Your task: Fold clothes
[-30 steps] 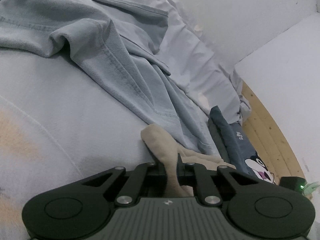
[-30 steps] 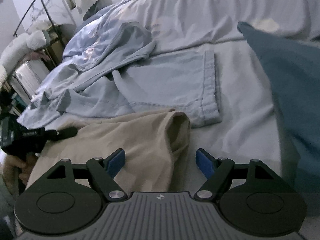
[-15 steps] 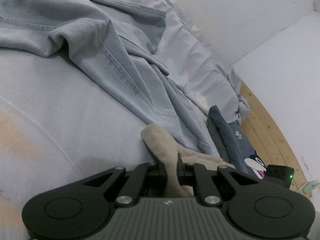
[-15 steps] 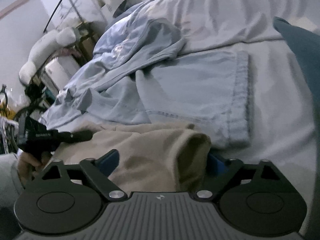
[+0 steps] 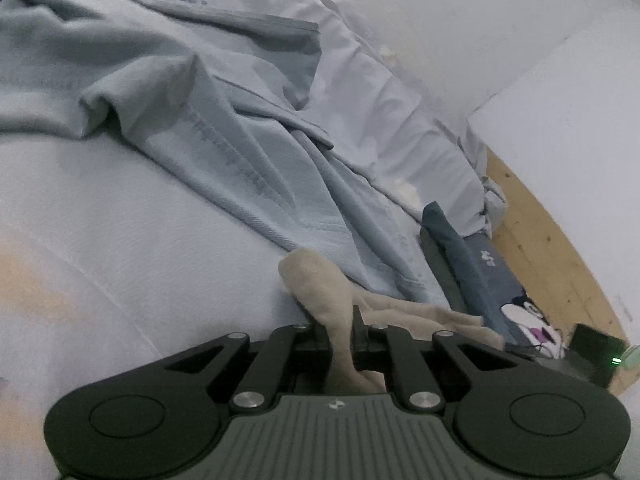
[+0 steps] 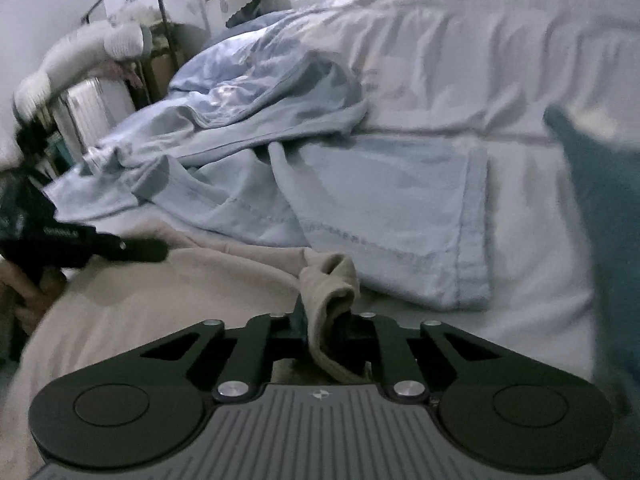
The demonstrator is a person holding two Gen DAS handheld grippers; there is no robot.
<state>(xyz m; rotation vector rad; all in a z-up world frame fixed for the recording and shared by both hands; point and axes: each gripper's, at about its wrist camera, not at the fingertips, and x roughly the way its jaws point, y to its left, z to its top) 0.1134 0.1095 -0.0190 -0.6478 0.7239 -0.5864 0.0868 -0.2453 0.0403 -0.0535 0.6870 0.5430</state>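
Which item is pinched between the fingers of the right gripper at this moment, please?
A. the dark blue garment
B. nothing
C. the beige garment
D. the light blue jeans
C: in the right wrist view the right gripper has its jaws closing on a bunched edge of the beige garment, while the light blue jeans lie beyond it on the bed.

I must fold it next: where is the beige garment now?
The beige garment lies low in both wrist views, beside the light blue jeans, pinched by the left gripper and right gripper.

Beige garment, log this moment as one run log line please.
step: grasp to fold | left gripper: shut on beige garment | right gripper: closing on beige garment corner | nearby: light blue jeans | surface: bed sheet
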